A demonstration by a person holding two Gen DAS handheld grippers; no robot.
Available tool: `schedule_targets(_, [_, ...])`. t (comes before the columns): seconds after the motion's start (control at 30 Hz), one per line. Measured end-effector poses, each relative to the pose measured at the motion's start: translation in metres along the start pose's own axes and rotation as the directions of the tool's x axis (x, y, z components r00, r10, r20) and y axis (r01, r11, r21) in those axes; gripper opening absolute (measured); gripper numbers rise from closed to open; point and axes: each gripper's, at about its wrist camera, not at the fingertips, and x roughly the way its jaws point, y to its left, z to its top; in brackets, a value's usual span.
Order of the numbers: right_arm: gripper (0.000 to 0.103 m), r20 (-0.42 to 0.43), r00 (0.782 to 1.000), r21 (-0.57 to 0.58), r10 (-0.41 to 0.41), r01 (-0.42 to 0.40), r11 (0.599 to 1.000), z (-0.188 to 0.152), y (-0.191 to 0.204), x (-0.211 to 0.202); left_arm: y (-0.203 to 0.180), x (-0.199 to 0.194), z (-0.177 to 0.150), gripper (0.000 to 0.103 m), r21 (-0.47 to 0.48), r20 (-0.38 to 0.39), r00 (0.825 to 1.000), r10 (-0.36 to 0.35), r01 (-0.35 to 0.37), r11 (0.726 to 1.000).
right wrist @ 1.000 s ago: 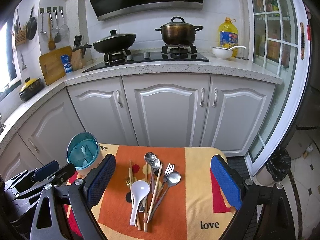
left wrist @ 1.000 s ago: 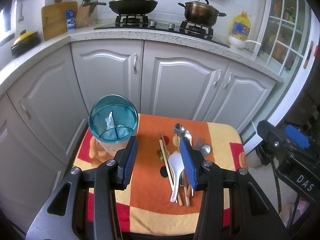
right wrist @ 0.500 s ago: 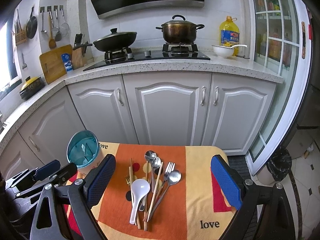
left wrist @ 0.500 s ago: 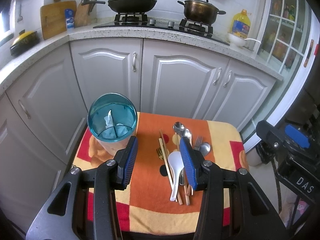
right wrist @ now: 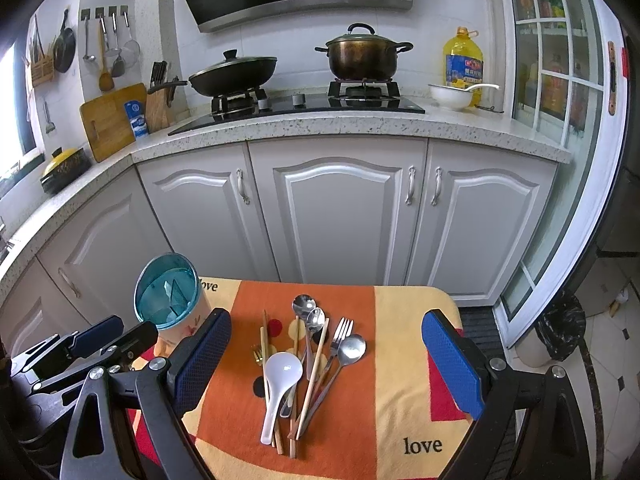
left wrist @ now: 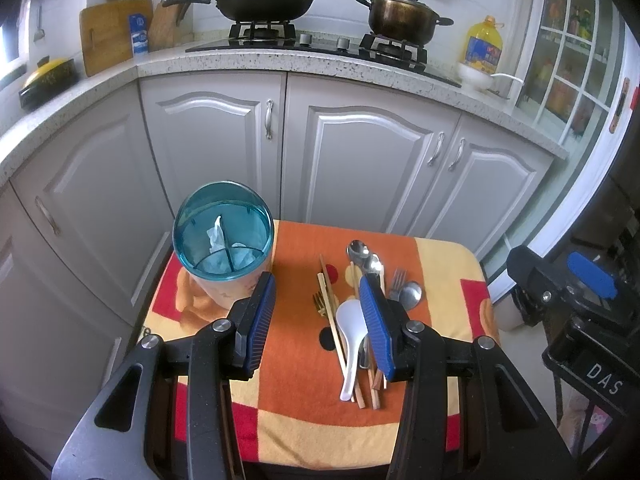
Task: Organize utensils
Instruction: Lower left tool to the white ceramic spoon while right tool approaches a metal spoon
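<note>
Nothing has shifted: both claws gape empty above jumbled utensils (right wrist: pixel 304 364) beside blue-rimmed holder (right wrist: pixel 168 298)

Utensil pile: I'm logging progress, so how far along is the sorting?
Nothing sorted yet: the blue holder contains no utensils. Nothing in hand: left gripper and right gripper are open. Left: white spoon, fork, chopsticks, metal spoons.

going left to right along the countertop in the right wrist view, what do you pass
yellow-lidded pot → wooden cutting board → knife block → black wok → bronze stockpot → white bowl → yellow oil bottle
</note>
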Motion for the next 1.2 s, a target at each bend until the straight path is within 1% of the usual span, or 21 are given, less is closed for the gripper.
schedule_targets(0.2, [0.096, -0.028, 1.000, -0.007, 0.002, -0.002, 1.000, -0.003, -0.003, 0.012, 0.001, 0.007, -0.002, 0.043, 0.000, -0.016, 1.000, -0.013, 0.013, 1.000])
schedule_targets(0.4, [0.096, -0.077, 0.997, 0.010, 0.016, -0.015, 1.000, -0.009, -0.020, 0.031, 0.005, 0.025, -0.008, 0.043, -0.019, -0.069, 0.997, -0.033, 0.032, 0.999])
schedule_targets(0.57, [0.096, -0.148, 0.987, 0.006, 0.062, -0.062, 0.998, -0.025, -0.031, 0.060, 0.004, 0.047, -0.019, 0.043, -0.016, -0.139, 0.988, -0.066, 0.065, 0.998])
schedule_targets(0.6, [0.096, -0.161, 0.983, 0.007, 0.086, -0.086, 0.996, -0.029, -0.034, 0.067, 0.004, 0.052, -0.023, 0.043, -0.010, -0.153, 0.985, -0.073, 0.072, 0.997])
schedule_targets(0.63, [0.096, -0.175, 0.979, 0.008, 0.104, -0.104, 0.995, -0.034, -0.037, 0.075, 0.003, 0.057, -0.026, 0.043, -0.007, -0.168, 0.983, -0.078, 0.078, 0.997])
schedule_targets(0.7, [0.096, -0.206, 0.972, 0.007, 0.111, -0.112, 0.994, -0.042, -0.041, 0.091, 0.003, 0.071, -0.033, 0.043, -0.013, -0.208, 0.974, -0.091, 0.090, 0.996])
schedule_targets(0.73, [0.095, -0.221, 0.968, 0.007, 0.115, -0.117, 0.993, -0.046, -0.043, 0.098, 0.004, 0.080, -0.037, 0.043, -0.025, -0.232, 0.967, -0.105, 0.102, 0.994])
schedule_targets(0.8, [0.087, -0.246, 0.958, 0.010, 0.147, -0.149, 0.989, -0.052, -0.046, 0.113, 0.004, 0.096, -0.043, 0.043, -0.051, -0.265, 0.953, -0.143, 0.135, 0.990])
schedule_targets(0.83, [0.081, -0.263, 0.951, 0.015, 0.162, -0.164, 0.986, -0.054, -0.047, 0.120, 0.002, 0.100, -0.045, 0.043, -0.047, -0.271, 0.951, -0.145, 0.138, 0.989])
schedule_targets(0.87, [0.080, -0.274, 0.945, 0.023, 0.177, -0.177, 0.984, -0.057, -0.049, 0.127, -0.001, 0.105, -0.046, 0.042, -0.032, -0.275, 0.951, -0.139, 0.136, 0.990])
schedule_targets(0.93, [0.079, -0.283, 0.939, 0.040, 0.197, -0.193, 0.980, -0.060, -0.052, 0.137, -0.009, 0.115, -0.047, 0.042, 0.001, -0.279, 0.949, -0.149, 0.156, 0.988])
schedule_targets(1.03, [0.075, -0.295, 0.930, 0.043, 0.218, -0.215, 0.976, -0.061, -0.057, 0.152, -0.014, 0.134, -0.046, 0.042, 0.010, -0.292, 0.942, -0.163, 0.173, 0.985])
schedule_targets(1.13, [0.071, -0.322, 0.921, 0.049, 0.221, -0.217, 0.975, -0.060, -0.062, 0.167, -0.015, 0.153, -0.044, 0.042, 0.006, -0.314, 0.933, -0.173, 0.184, 0.983])
schedule_targets(1.2, [0.065, -0.334, 0.916, 0.040, 0.222, -0.222, 0.974, -0.060, -0.062, 0.175, -0.015, 0.164, -0.043, 0.037, 0.006, -0.328, 0.928, -0.178, 0.191, 0.982])
